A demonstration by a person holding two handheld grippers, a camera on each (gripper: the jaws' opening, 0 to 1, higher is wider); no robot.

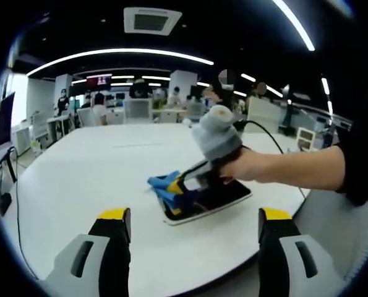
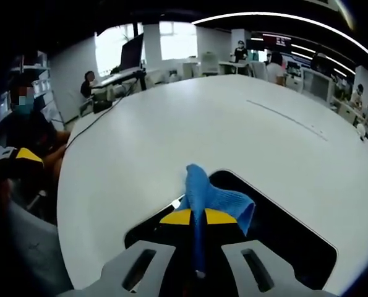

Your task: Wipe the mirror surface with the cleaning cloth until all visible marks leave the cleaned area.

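Note:
A dark rectangular mirror (image 1: 224, 195) with a white rim lies flat on the white table (image 1: 91, 179). In the left gripper view my right gripper (image 1: 179, 187), held by a hand, presses a blue cloth (image 1: 162, 189) on the mirror's left end. My left gripper (image 1: 195, 226) hangs open above the near table edge, apart from the mirror, with nothing between its fingers. In the right gripper view my right gripper (image 2: 199, 216) is shut on the blue cloth (image 2: 211, 198), which bunches up over the mirror (image 2: 276, 235).
The round white table (image 2: 171, 130) stretches far beyond the mirror. Desks, chairs, monitors and several people stand in the office behind it. A cable (image 1: 267, 133) trails from the right gripper. A seated person (image 2: 26, 133) is by the table's left edge, near the left gripper (image 2: 17, 162).

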